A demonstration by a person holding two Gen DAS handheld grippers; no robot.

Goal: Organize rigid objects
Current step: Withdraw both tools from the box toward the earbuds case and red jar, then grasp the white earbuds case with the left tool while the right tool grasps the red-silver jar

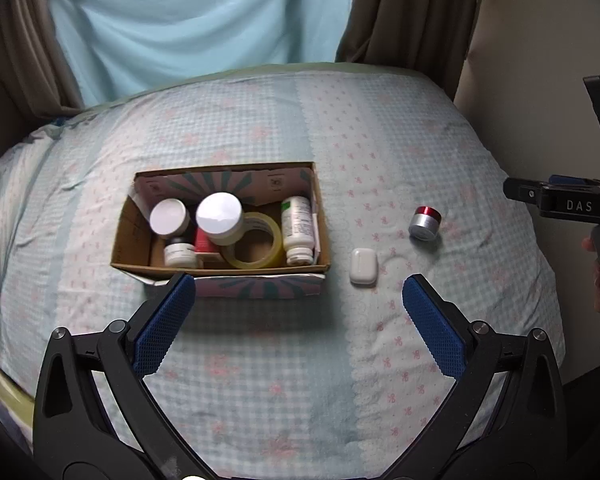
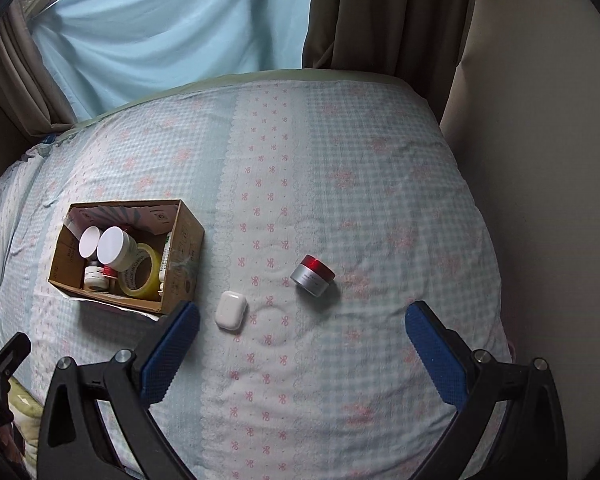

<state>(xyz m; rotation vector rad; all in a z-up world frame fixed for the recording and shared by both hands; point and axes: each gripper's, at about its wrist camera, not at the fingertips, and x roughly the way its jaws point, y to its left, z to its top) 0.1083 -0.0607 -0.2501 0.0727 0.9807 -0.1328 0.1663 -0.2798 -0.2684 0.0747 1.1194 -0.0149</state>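
With both grippers (image 1: 299, 294) (image 2: 302, 322) spread empty, the tilted jar (image 2: 313, 275) could be rolled off if nudged on the soft bed (image 2: 380, 200).

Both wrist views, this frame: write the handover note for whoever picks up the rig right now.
Left tool: open, empty, hovering just in front of the cardboard box.
Right tool: open, empty, above the bedspread.
Done: two white-lidded jars, a small jar, a white bottle and a tape roll are in the box.
Left: the white earbud case and the red-and-silver jar lie on the bedspread right of the box.
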